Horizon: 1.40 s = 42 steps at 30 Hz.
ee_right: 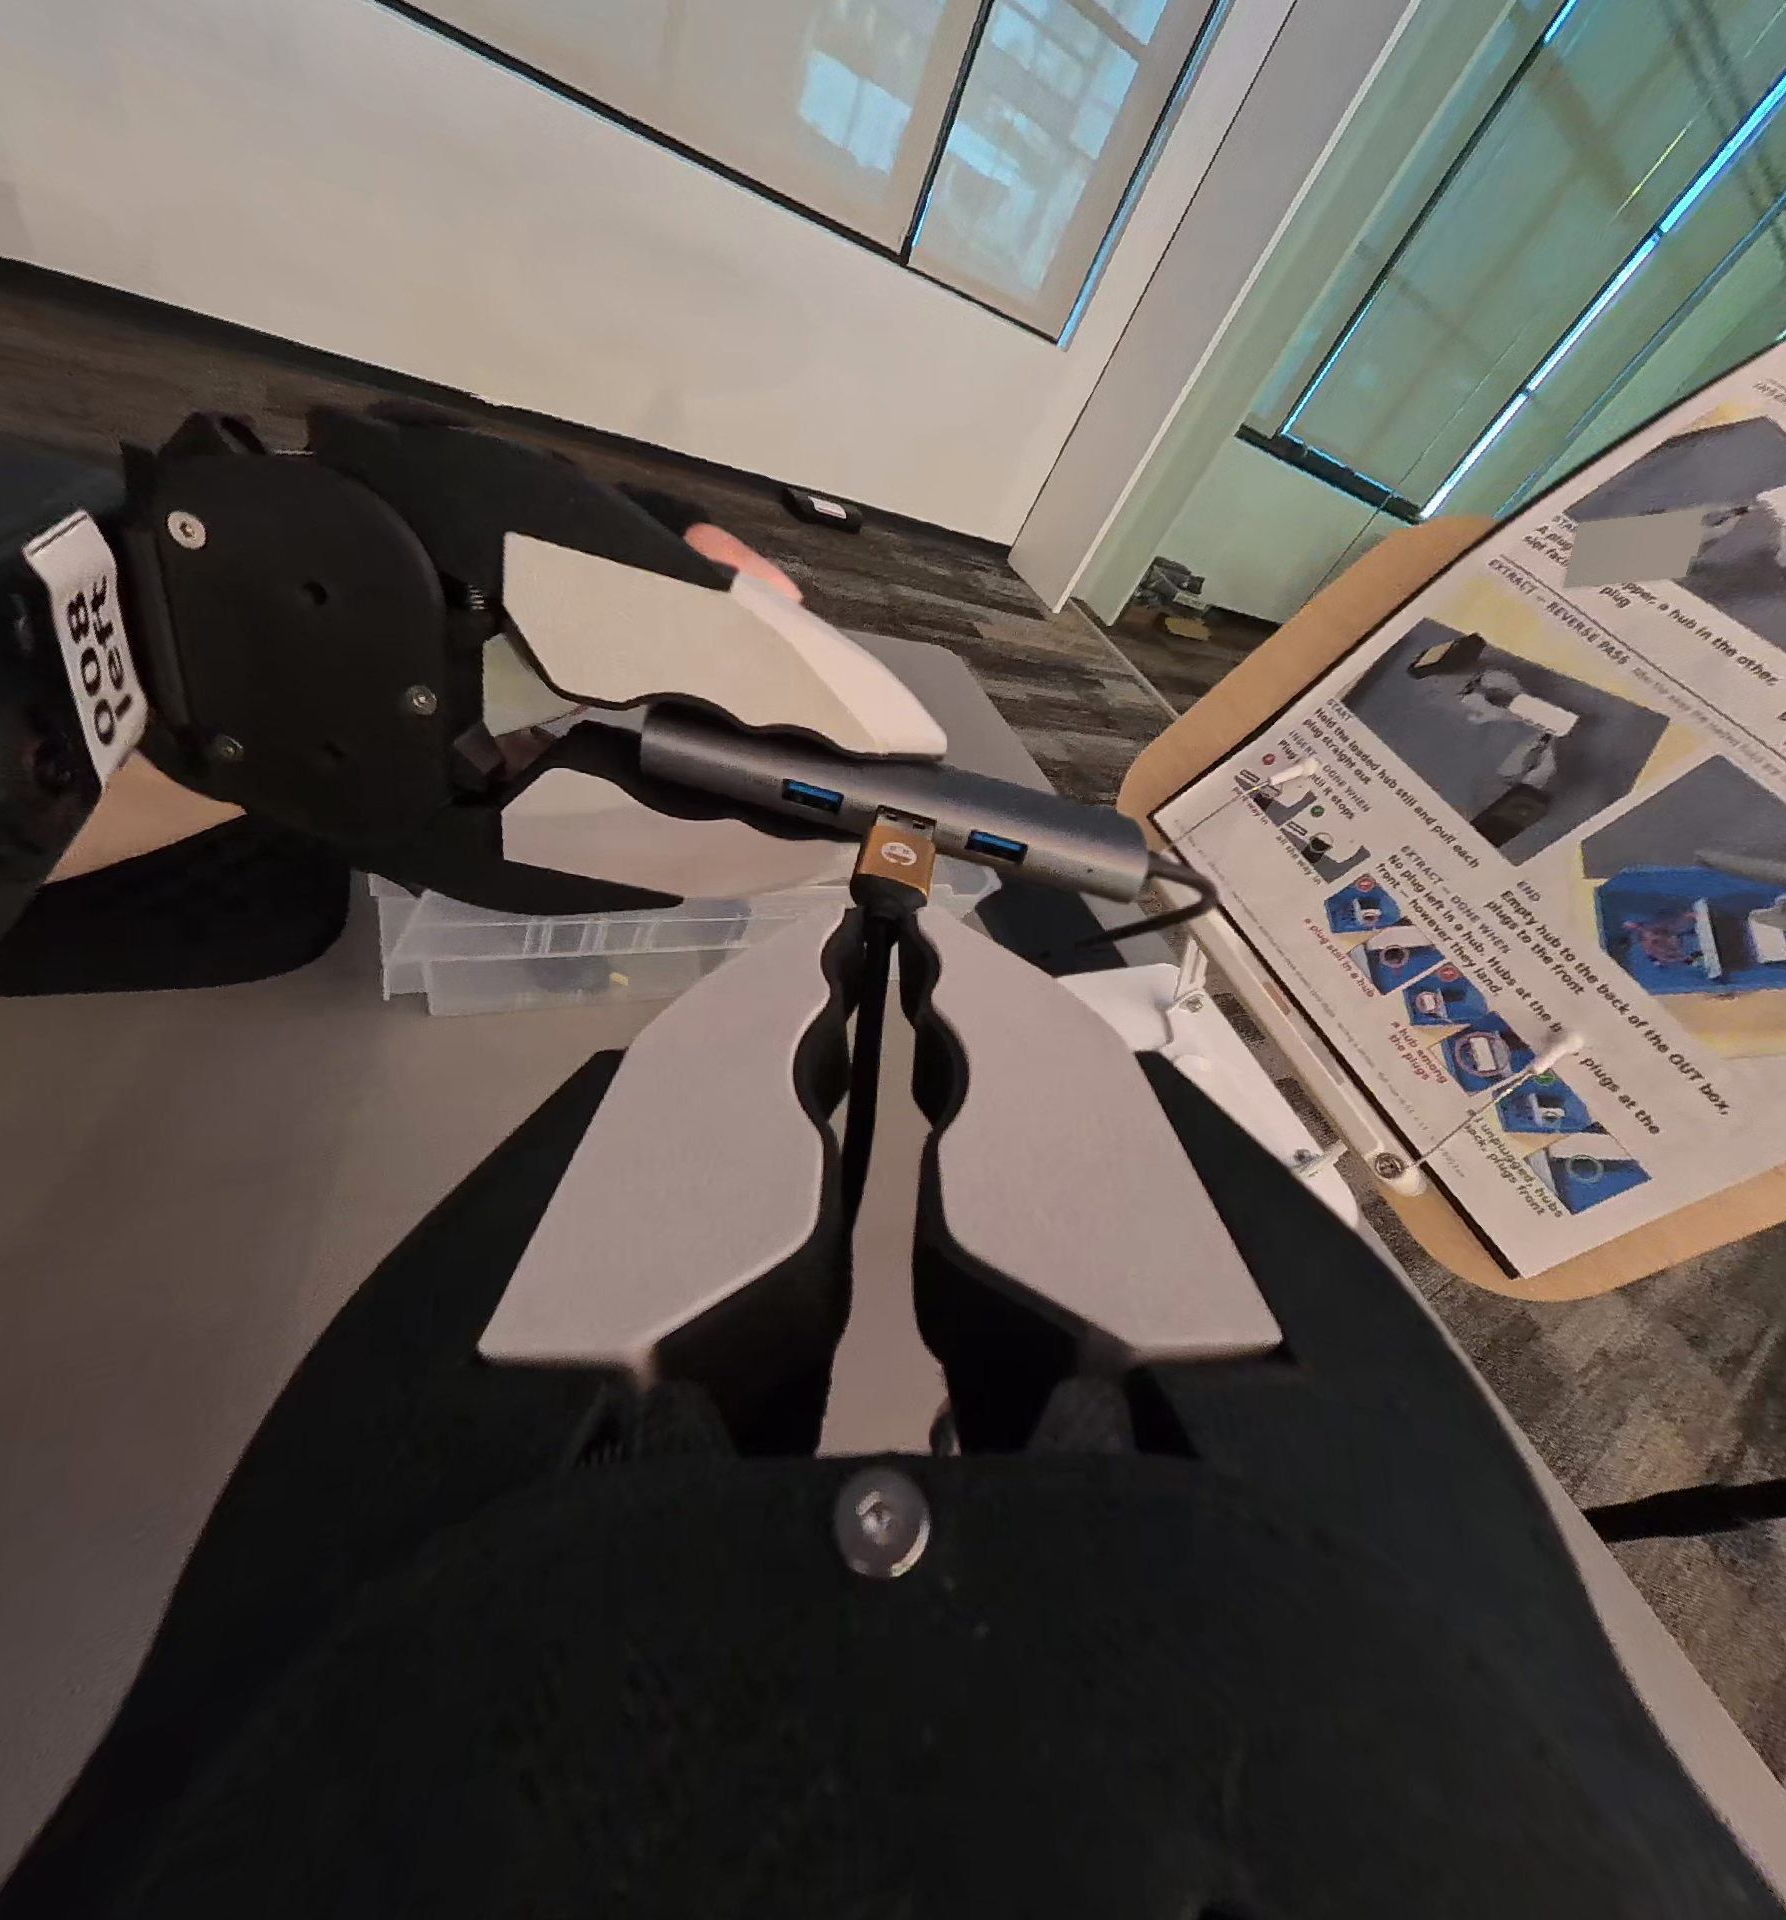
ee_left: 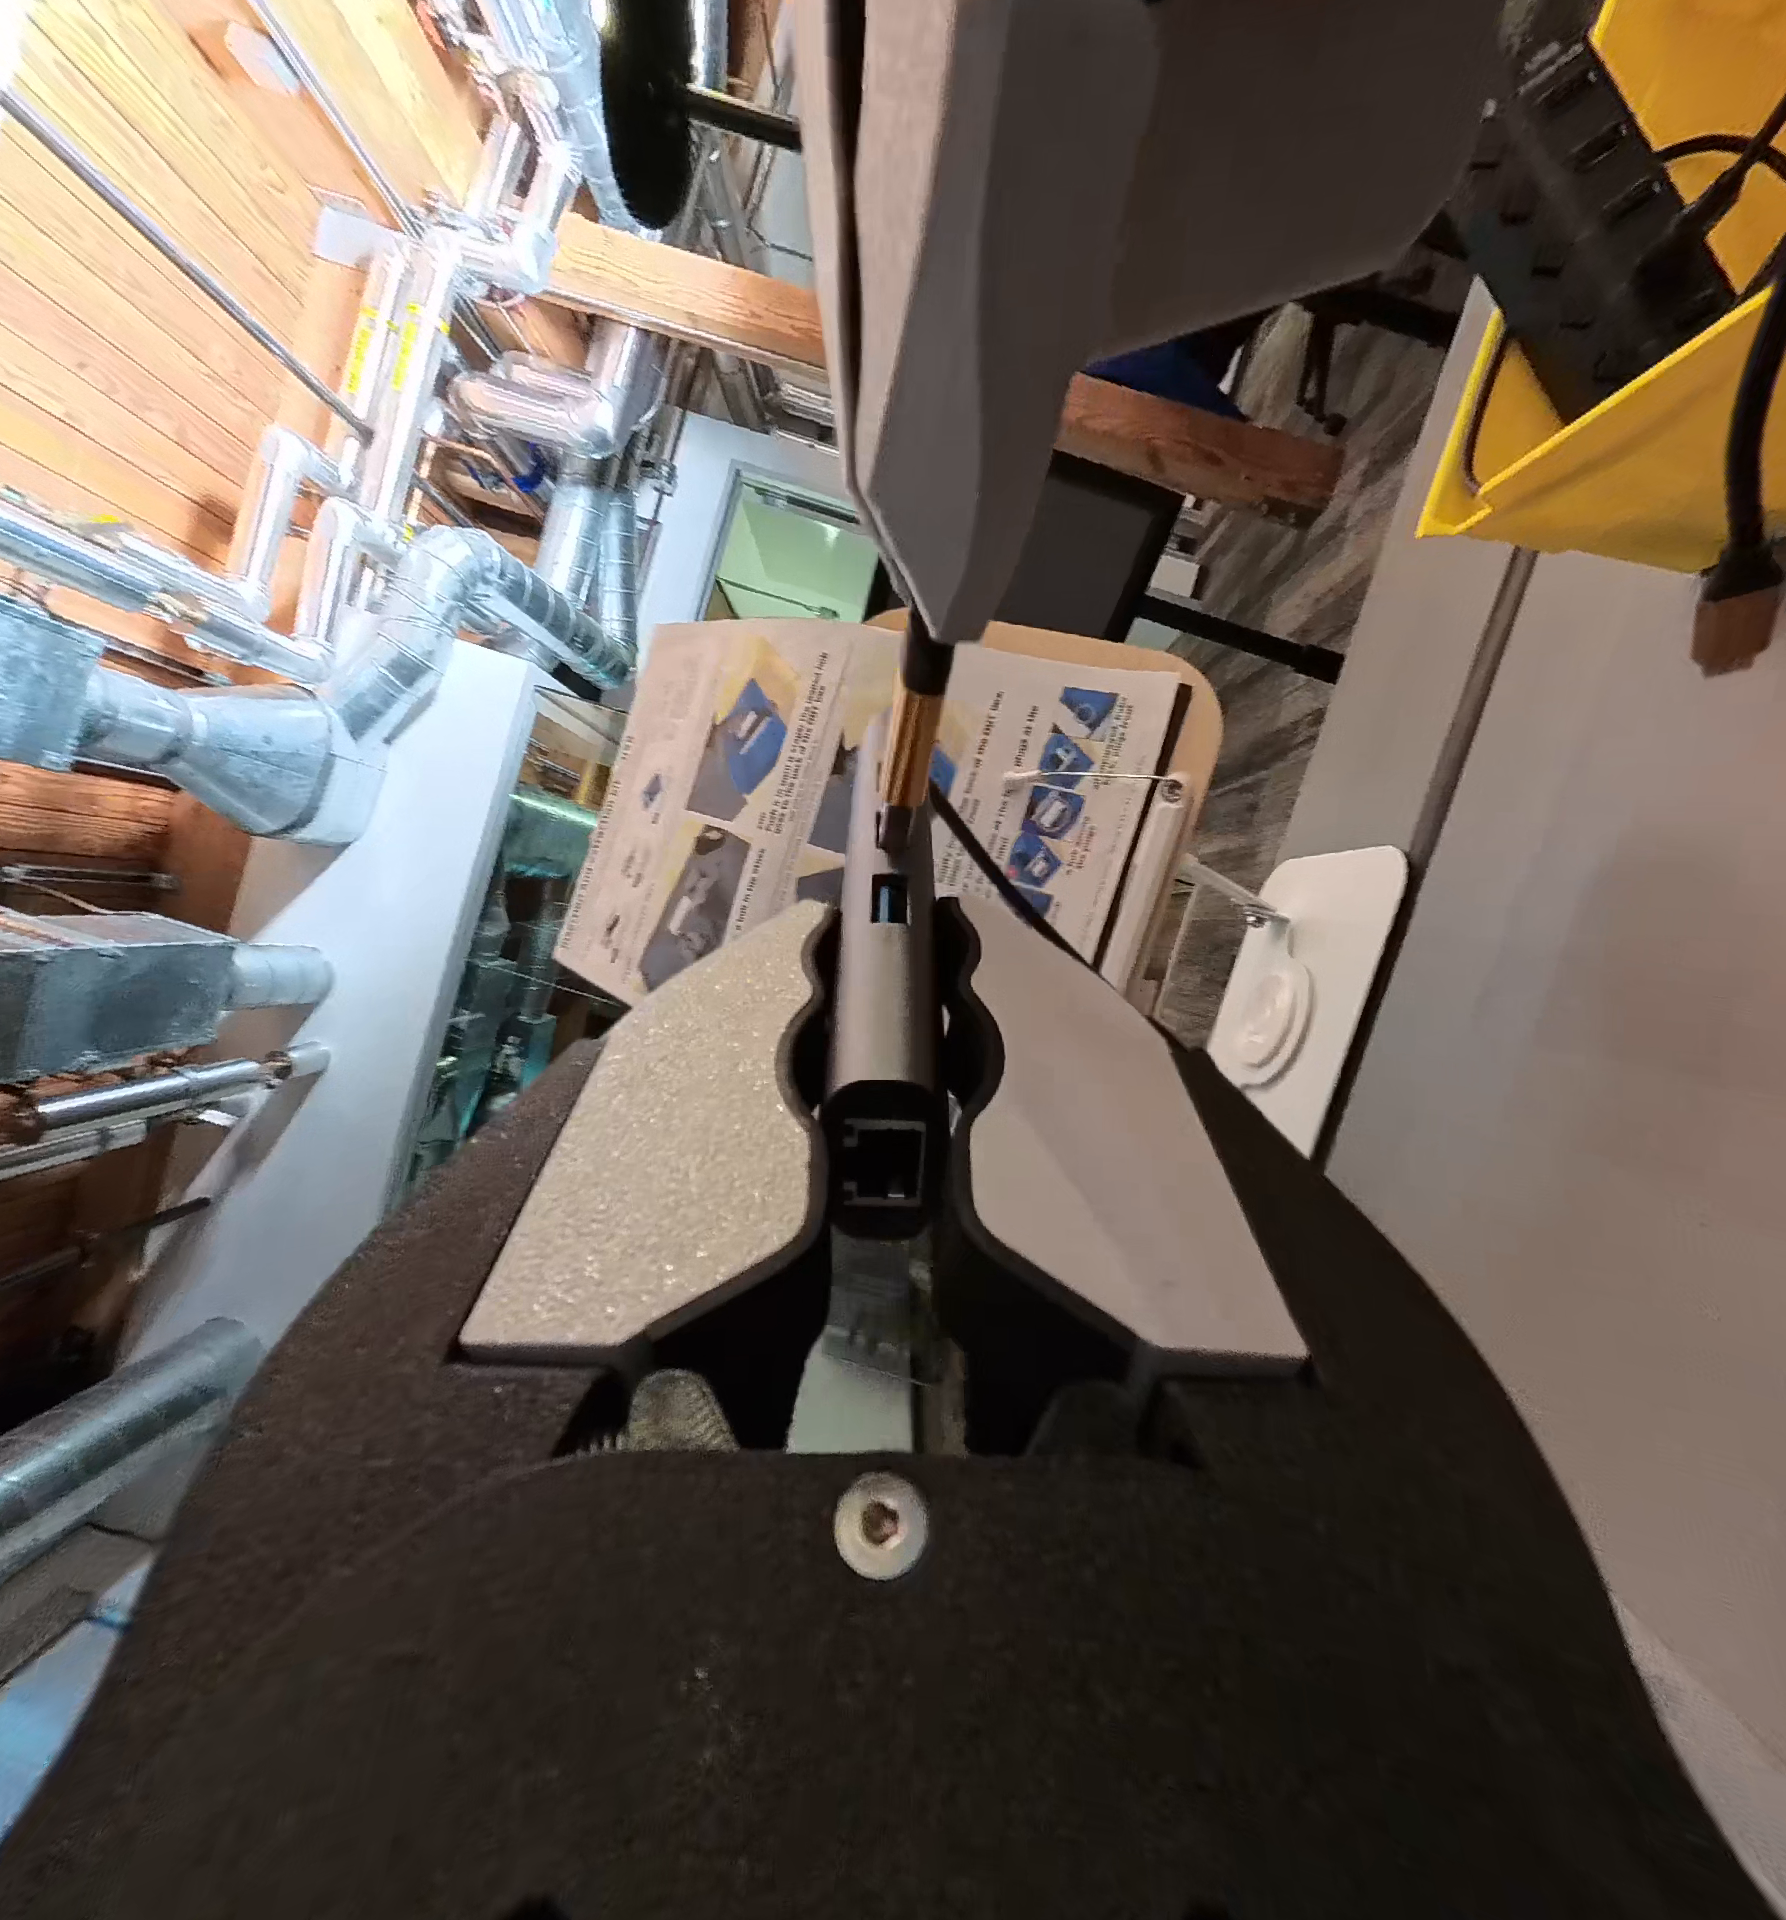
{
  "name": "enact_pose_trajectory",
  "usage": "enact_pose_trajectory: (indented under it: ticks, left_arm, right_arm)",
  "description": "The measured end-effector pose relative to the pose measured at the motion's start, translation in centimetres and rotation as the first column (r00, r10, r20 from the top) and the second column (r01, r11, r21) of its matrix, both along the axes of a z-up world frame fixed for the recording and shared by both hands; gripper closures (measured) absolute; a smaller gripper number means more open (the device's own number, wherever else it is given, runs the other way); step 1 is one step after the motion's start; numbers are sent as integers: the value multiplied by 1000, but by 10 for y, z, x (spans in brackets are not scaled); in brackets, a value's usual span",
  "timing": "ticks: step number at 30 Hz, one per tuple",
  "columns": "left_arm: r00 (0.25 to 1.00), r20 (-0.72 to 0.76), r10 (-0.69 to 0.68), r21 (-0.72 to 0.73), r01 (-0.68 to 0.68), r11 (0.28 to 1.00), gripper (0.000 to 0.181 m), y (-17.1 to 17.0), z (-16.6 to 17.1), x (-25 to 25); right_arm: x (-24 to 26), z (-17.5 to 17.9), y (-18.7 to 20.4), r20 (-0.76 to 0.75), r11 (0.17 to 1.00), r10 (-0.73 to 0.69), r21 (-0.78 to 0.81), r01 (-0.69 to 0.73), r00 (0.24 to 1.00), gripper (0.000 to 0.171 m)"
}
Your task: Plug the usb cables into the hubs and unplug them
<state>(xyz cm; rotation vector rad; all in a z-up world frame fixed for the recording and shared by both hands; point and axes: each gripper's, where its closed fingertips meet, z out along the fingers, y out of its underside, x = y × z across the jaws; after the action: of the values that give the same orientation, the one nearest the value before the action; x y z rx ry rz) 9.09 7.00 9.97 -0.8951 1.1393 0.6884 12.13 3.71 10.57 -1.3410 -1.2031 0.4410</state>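
Note:
My left gripper [ee_left: 884, 920] is shut on a slim grey USB hub [ee_left: 873, 1039], whose end socket faces the camera. In the right wrist view the hub [ee_right: 1055, 821] lies level in the left gripper [ee_right: 764, 769], with two blue ports showing. My right gripper [ee_right: 881, 940] is shut on a black cable just behind its gold USB plug [ee_right: 894, 868]. The plug's metal tip meets the hub's middle port; I cannot tell how deep it sits. In the left wrist view the right gripper [ee_left: 936, 613] comes in from above with the gold plug [ee_left: 907, 748].
An instruction sheet on a wooden board [ee_right: 1491, 883] stands just beyond the hub. A yellow bin [ee_left: 1647, 447] holds a black hub and cables, and a brown plug [ee_left: 1736, 623] hangs from it. A clear plastic organiser [ee_right: 556, 935] sits on the grey table [ee_right: 141, 1195].

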Motion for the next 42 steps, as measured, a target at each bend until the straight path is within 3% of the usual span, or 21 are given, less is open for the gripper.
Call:
enact_pose_trajectory:
  ticks: [11,42]
  left_arm:
    - [996,-93,-1,137,14,990,165,-14,10,0]
    - [985,-167,33,140,-10,990,165,-12,1,1]
  right_arm:
    - [1,-1,-8,-4,996,60,-61,-60,998,164]
    - [-1,-3,-4,2,998,17,-64,-17,1000,164]
